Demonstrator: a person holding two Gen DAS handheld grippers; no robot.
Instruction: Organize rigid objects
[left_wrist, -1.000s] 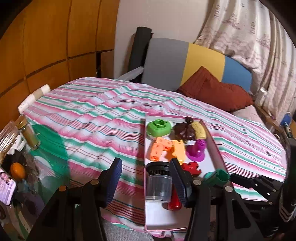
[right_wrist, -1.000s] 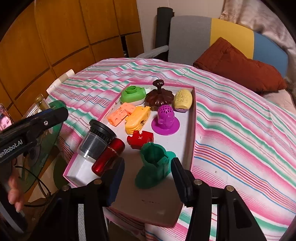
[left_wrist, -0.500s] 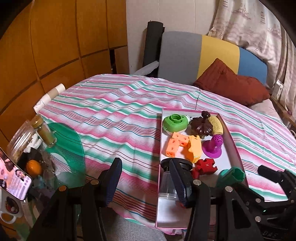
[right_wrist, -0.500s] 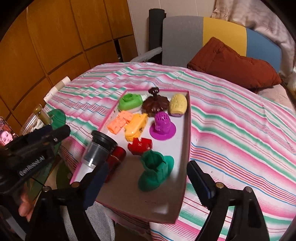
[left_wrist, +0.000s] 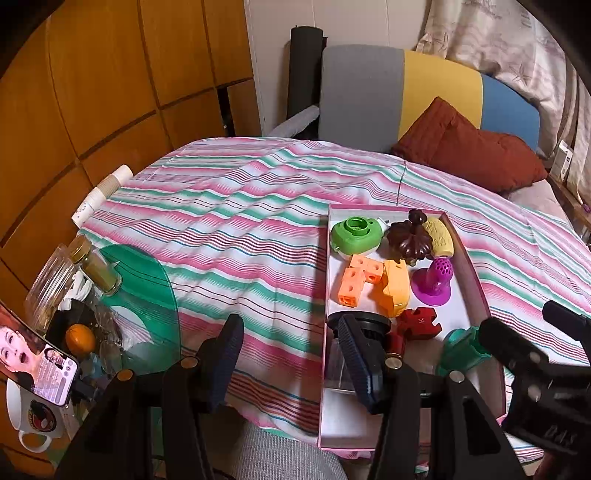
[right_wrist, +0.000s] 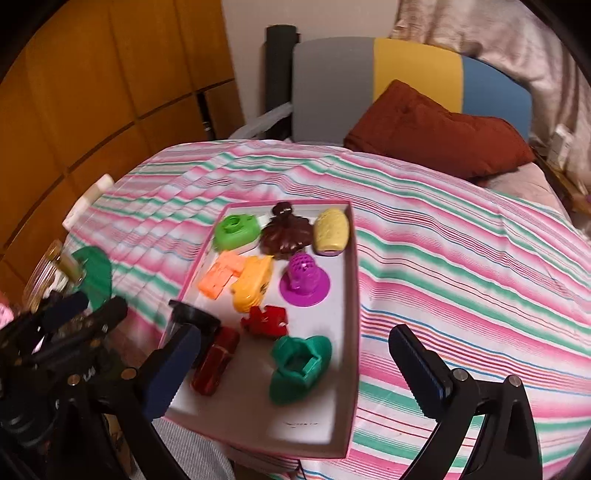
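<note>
A pink-rimmed shallow box (right_wrist: 352, 295) (left_wrist: 325, 280) lies on the striped bedspread and holds several toys: a light green piece (right_wrist: 234, 232), a brown piece (right_wrist: 286, 234), a yellow corn (right_wrist: 330, 232), orange cubes (right_wrist: 218, 278), a yellow-orange piece (right_wrist: 253, 282), a purple piece (right_wrist: 303, 282), a red puzzle piece (right_wrist: 266, 321), a dark green boot-shaped piece (right_wrist: 299, 363), a red cylinder (right_wrist: 216, 362) and a clear black-capped jar (left_wrist: 365, 325). My right gripper (right_wrist: 295, 369) is wide open above the dark green piece, apart from it. My left gripper (left_wrist: 291, 358) is open and empty over the box's left edge.
A green glass side table (left_wrist: 147, 291) at the left carries jars (left_wrist: 96, 269), an orange (left_wrist: 79, 338), a phone (left_wrist: 35, 362) and a mug (left_wrist: 33, 421). A stack of paper cups (left_wrist: 103, 192) lies on the bed's left edge. A brown cushion (left_wrist: 469, 147) and a chair stand behind.
My right gripper has opened wide and let go of the dark green piece, which now rests in the box, and has drawn back. My left gripper has pulled back and left, still open.
</note>
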